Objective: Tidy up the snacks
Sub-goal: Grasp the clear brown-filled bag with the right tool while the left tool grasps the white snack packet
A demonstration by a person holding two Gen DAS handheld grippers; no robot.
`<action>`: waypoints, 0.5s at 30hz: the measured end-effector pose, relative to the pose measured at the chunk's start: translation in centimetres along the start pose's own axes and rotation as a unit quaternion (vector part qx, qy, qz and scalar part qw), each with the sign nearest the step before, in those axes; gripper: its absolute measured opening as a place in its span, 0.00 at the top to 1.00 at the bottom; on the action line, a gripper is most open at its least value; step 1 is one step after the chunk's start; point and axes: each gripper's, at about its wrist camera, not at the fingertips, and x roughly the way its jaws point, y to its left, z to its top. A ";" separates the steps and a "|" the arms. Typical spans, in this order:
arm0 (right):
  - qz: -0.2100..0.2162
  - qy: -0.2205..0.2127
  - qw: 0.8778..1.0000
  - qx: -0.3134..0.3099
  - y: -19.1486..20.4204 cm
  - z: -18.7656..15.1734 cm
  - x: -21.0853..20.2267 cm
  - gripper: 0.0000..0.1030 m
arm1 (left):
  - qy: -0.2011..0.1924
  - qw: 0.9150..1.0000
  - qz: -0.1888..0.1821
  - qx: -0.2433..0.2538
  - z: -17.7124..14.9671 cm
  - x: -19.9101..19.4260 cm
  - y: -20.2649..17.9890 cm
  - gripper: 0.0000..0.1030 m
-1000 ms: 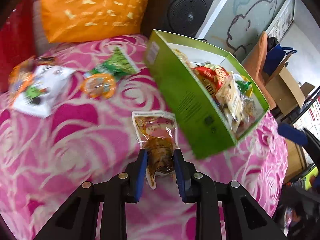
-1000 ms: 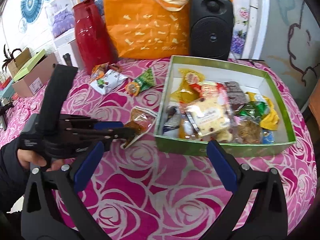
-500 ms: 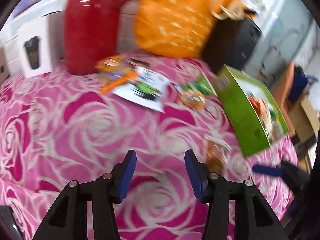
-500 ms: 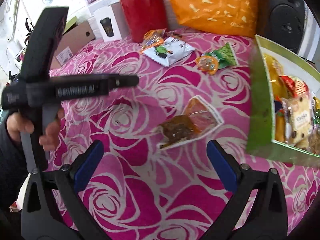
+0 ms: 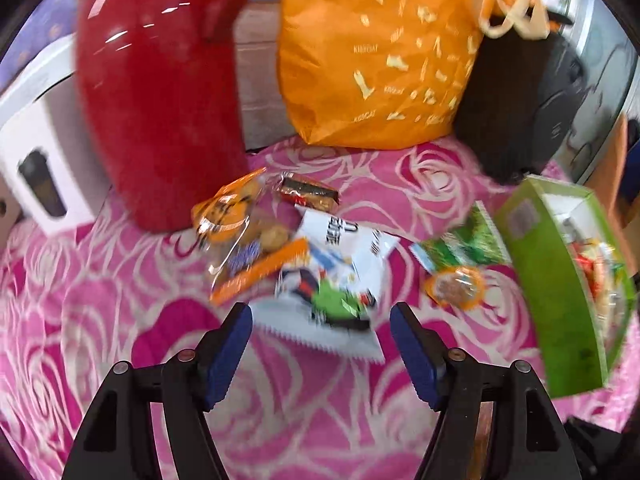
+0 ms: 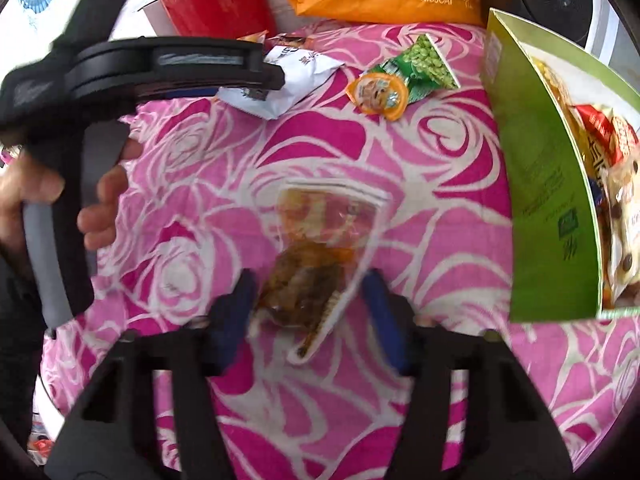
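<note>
My left hand-held gripper (image 5: 320,334) has its two blue fingers wide apart, with nothing between them. It hangs just over a white snack bag (image 5: 340,280) on the pink rose surface (image 5: 120,320). My right hand-held gripper (image 6: 310,312) is spread apart too, one finger on each side of a clear pack of brown food (image 6: 316,264). I cannot tell if they touch it. The green box (image 6: 548,200) full of snacks sits to the right.
</note>
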 end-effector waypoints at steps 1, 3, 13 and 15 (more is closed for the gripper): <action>0.002 -0.002 1.000 -0.004 0.0 0.0 -0.1 0.50 | 0.004 1.000 0.008 0.007 0.4 0.6 -0.2 0.28; 0.003 -0.001 1.000 -0.015 -0.1 -0.1 -0.2 0.53 | 0.010 0.999 0.024 0.020 0.9 1.7 -0.6 0.26; 0.030 0.016 0.998 -0.052 1.3 -2.1 -0.9 0.55 | 0.021 0.999 -0.038 0.012 -1.7 0.9 0.4 0.76; 0.035 0.021 0.998 -0.055 1.2 -2.5 -1.1 0.55 | 0.021 0.999 -0.043 0.006 -3.3 -0.3 0.7 0.76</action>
